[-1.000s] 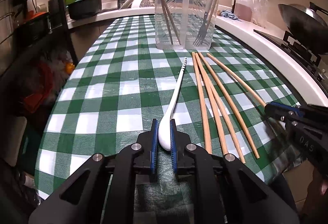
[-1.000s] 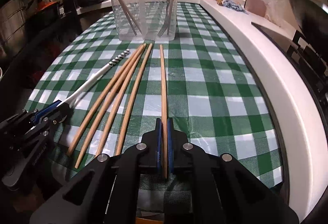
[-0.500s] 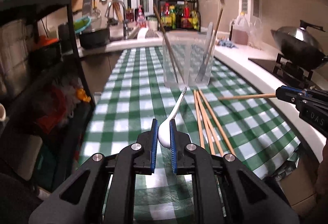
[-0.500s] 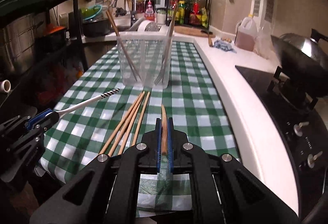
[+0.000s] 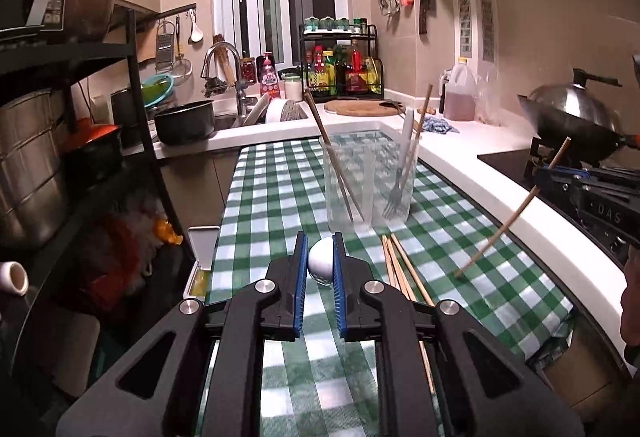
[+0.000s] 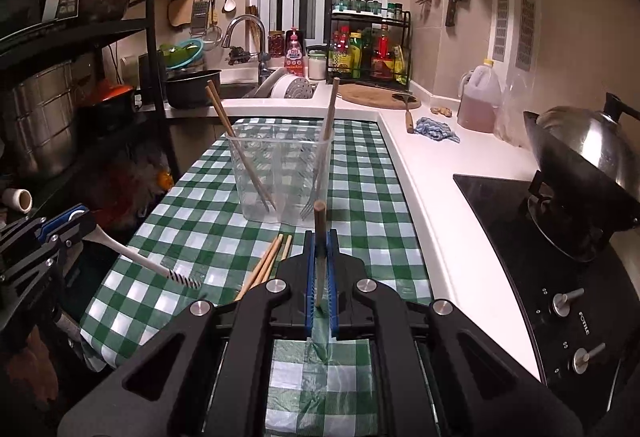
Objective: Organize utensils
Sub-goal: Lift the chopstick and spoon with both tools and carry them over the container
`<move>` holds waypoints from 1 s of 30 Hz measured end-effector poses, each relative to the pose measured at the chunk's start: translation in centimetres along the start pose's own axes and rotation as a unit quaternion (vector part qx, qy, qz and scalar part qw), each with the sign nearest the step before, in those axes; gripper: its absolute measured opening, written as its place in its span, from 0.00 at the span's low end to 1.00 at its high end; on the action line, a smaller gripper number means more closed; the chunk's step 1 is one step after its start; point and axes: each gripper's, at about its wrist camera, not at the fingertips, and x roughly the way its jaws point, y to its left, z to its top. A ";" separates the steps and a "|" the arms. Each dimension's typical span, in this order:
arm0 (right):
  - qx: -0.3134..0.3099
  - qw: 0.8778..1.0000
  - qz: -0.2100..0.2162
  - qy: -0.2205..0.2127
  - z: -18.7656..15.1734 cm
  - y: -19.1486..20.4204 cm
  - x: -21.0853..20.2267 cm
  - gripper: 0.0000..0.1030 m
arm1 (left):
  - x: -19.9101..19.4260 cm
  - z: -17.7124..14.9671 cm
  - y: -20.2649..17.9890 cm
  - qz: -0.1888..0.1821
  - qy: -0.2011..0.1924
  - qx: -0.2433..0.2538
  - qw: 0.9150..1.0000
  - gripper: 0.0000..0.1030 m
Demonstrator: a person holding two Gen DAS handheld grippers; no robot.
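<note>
My left gripper is shut on the bowl of a white spoon, held in the air; in the right wrist view the spoon slopes down to its striped handle end. My right gripper is shut on a wooden chopstick, lifted and tilted; in the left wrist view that chopstick slants down toward the cloth. A clear plastic utensil holder stands ahead on the green checked tablecloth, holding chopsticks and a fork. Three chopsticks lie on the cloth.
A white counter runs along the right with a black hob and a wok. A black rack with pots stands left. The sink, a bottle rack and a cutting board are at the back.
Both grippers have lifted off the table and pulled back with their loads. The spoon and the chopstick now hang tilted downward in the air; the view has tipped up toward the room.
</note>
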 end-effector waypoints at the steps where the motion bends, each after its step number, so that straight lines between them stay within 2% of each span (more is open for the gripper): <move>1: -0.001 1.000 0.002 0.000 0.3 0.2 0.0 0.05 | 0.2 0.4 0.1 -0.002 -0.001 -0.001 1.000 0.11; 11: -0.007 1.000 0.021 -0.002 4.8 0.3 0.5 0.05 | 2.3 5.1 1.0 -0.027 0.015 -0.010 0.999 0.12; 19: 0.012 0.999 0.041 -0.010 9.4 -0.9 1.1 0.05 | 3.6 10.7 2.1 -0.044 0.028 -0.003 0.999 0.12; 24: 0.013 0.998 0.057 -0.032 14.0 -0.9 0.7 0.05 | 3.8 15.6 2.7 -0.065 0.007 -0.005 0.998 0.12; 30: -0.003 0.996 0.048 -0.072 19.0 0.0 1.0 0.05 | 5.7 20.3 2.4 -0.067 -0.022 -0.003 0.998 0.12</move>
